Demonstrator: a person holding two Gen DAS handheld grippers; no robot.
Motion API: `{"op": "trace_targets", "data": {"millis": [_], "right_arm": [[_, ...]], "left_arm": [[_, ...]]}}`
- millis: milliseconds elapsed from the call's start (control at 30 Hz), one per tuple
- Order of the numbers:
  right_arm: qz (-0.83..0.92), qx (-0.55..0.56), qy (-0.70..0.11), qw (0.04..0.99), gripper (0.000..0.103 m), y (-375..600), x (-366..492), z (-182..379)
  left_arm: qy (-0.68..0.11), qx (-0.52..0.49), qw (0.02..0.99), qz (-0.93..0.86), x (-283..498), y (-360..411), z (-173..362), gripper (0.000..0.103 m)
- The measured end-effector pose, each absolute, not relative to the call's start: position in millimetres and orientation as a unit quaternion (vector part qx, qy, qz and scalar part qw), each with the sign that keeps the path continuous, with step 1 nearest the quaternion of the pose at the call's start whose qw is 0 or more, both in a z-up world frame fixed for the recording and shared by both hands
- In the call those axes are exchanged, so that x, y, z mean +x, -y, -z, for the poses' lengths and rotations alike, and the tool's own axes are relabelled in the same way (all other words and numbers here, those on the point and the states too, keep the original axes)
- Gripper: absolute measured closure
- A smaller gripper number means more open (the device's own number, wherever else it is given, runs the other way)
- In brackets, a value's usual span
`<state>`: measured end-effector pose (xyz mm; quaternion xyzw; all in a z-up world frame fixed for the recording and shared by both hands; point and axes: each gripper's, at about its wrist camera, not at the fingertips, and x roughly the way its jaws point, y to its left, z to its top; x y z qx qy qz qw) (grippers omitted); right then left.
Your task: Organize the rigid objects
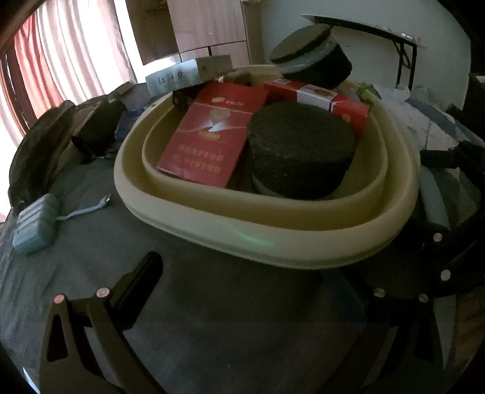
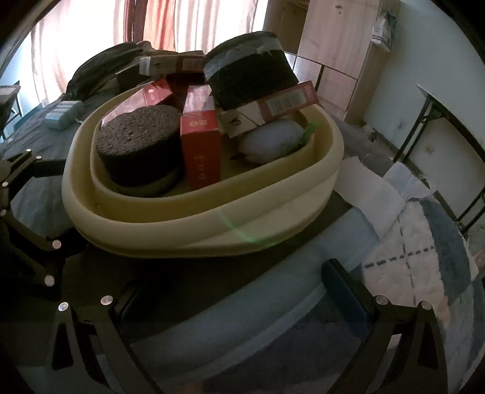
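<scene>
I had both grippers hanging low in front of the cream basin, left gripper and right gripper both spread wide and holding nothing. The basin sat on a grey bedsheet, packed with red boxes and dark foam cylinders. Only the right cam showed the white pouch inside; only the left showed a loose cable. Curtains glowed behind.

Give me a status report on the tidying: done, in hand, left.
Done: the cream basin already holds two dark foam cylinders, several red boxes and a white pouch. In hand: nothing; the left gripper and right gripper both hang open and empty before the basin. Left: a pale blue pack and dark items lie outside it.
</scene>
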<state>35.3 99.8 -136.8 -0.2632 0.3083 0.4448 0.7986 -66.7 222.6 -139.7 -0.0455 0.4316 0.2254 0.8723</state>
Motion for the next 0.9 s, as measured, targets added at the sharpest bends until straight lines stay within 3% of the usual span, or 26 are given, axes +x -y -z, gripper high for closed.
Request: {"op": "trace_targets", "data": {"millis": [167,900], "right_arm": [[-0.444,-0.264,-0.308,0.799,0.0,-97,36,135],[-0.445,-0.264,-0.307,0.799,0.0,-95,37,135]], "left_arm": [[-0.422,-0.119,0.879,-0.19,-77,-245,142,0.0],[-0.431,-0.1,0.874,-0.199,-73,-239,143,0.0]]}}
